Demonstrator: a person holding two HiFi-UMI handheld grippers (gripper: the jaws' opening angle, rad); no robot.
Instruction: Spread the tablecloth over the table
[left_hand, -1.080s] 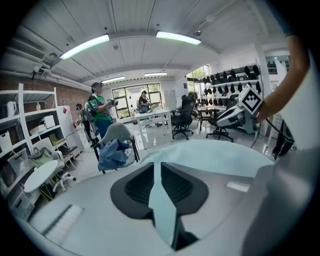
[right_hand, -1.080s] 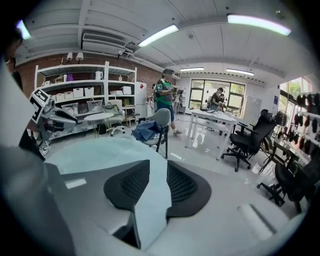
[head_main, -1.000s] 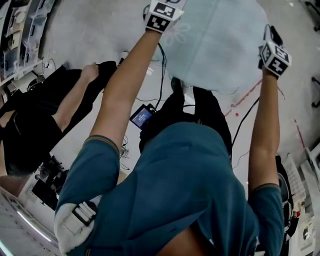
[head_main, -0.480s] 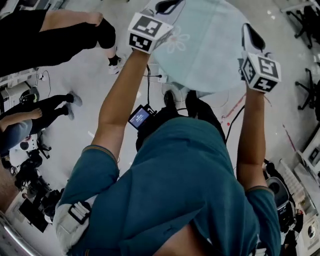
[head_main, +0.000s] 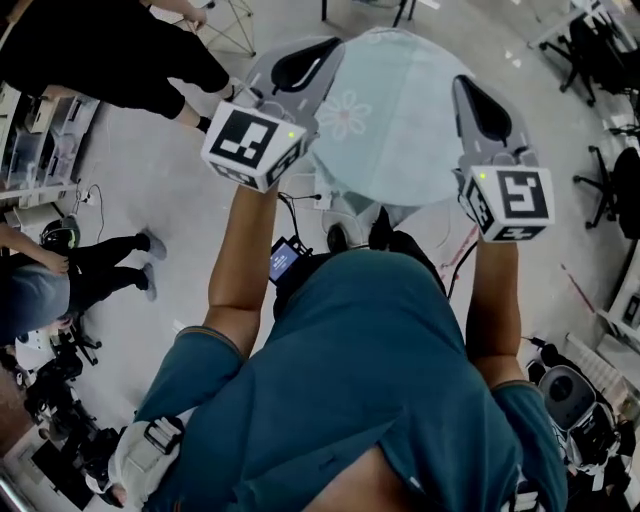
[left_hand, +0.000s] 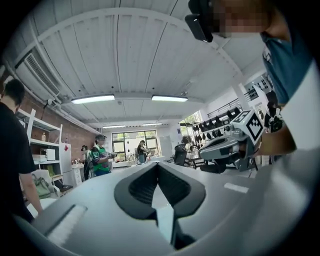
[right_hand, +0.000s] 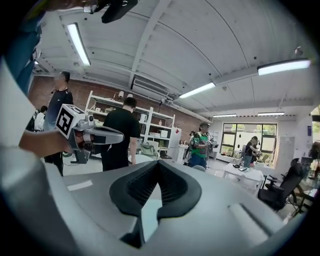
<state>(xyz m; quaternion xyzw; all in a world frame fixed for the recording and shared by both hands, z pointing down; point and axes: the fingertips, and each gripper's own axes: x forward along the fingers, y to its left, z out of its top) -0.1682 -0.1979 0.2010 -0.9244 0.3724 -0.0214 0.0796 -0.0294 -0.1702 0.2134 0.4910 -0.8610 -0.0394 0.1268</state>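
A pale blue-green tablecloth (head_main: 400, 120) with a flower print hangs in the air in front of the person, over the floor. My left gripper (head_main: 330, 48) holds its left top edge and my right gripper (head_main: 462, 82) its right top edge, both raised high and about level. In the left gripper view the jaws (left_hand: 158, 169) are shut on a thin strip of cloth (left_hand: 163, 212). In the right gripper view the jaws (right_hand: 159, 169), which have just closed further, pinch a strip of the cloth (right_hand: 149, 212). No table shows in any view.
People in black stand at the upper left (head_main: 110, 50), and another person is at the left edge (head_main: 40, 290). Office chairs (head_main: 610, 60) stand at the right, and equipment (head_main: 570, 390) lies on the floor at the lower right. Shelves (right_hand: 155, 127) and a white table (right_hand: 245, 175) are across the room.
Both grippers have risen toward the head camera and look larger, lifting the tablecloth with them. The head view has swung, and the people at the left sit differently in it.
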